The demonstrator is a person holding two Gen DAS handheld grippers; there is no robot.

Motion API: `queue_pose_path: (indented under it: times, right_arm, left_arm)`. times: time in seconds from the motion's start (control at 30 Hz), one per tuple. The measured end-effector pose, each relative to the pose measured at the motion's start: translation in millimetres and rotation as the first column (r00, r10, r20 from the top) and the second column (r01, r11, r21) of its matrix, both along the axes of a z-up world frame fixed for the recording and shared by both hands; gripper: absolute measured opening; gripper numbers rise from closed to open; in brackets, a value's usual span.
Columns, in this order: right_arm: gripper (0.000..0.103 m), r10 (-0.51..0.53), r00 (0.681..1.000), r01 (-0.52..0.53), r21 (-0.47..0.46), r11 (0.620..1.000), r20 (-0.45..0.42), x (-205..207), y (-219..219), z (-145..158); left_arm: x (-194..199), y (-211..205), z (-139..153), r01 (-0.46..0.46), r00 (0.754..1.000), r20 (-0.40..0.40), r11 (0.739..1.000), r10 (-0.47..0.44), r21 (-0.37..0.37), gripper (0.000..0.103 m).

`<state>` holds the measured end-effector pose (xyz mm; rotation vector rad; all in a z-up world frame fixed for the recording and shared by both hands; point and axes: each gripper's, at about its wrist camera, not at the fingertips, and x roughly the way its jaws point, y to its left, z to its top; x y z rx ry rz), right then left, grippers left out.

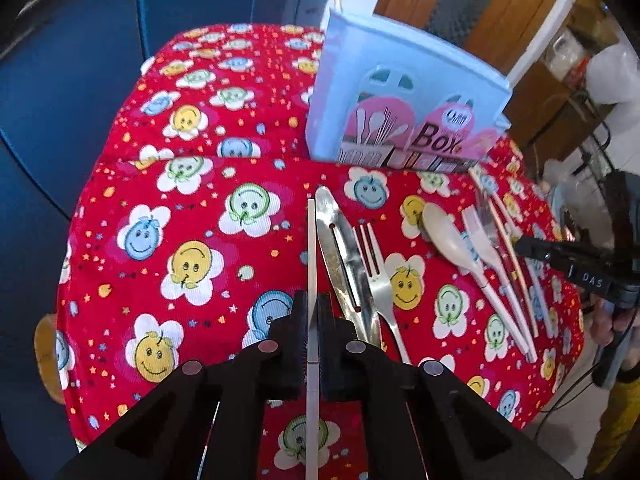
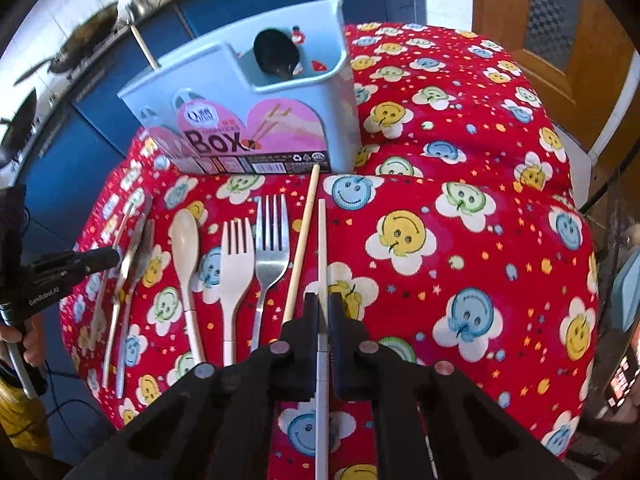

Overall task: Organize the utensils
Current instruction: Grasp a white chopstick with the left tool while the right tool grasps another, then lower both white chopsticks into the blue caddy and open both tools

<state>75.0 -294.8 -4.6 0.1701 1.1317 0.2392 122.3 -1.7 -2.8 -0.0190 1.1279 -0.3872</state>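
My left gripper (image 1: 313,300) is shut on a white chopstick (image 1: 312,248) that points toward the light blue utensil box (image 1: 384,92). My right gripper (image 2: 322,300) is shut on another white chopstick (image 2: 322,248), beside a wooden chopstick (image 2: 302,240) lying on the cloth. The box (image 2: 256,112) holds a black spoon (image 2: 276,54). On the cloth lie a cream spoon (image 2: 185,248), a white plastic fork (image 2: 237,256), a steel fork (image 2: 272,240), and further left a steel knife (image 1: 336,248) and fork (image 1: 374,264).
The table carries a red smiley-flower cloth (image 2: 460,200). Blue cabinets (image 1: 60,100) stand behind it, with pans on a stove (image 2: 80,40). A wooden door (image 2: 560,40) is at the right. The table drops off at both sides.
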Motion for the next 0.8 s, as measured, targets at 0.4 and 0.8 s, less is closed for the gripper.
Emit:
queue_pose_path:
  times: [0.4, 0.8]
  right_arm:
    - [0.007, -0.068, 0.967, 0.033, 0.145, 0.989, 0.245, -32.4, -0.4, 35.4]
    - [0.007, -0.087, 0.875, 0.012, 0.159, 0.987, 0.477, -27.3, 6.1, 84.5]
  left_arm:
    - [-21.2, 0.6, 41.8, -0.002, 0.972, 0.233, 0.991, 0.034, -0.137, 0.005]
    - [-6.5, -14.8, 87.4, 0.01, 0.921, 0.379, 0.97, 0.086, -0.245, 0.005]
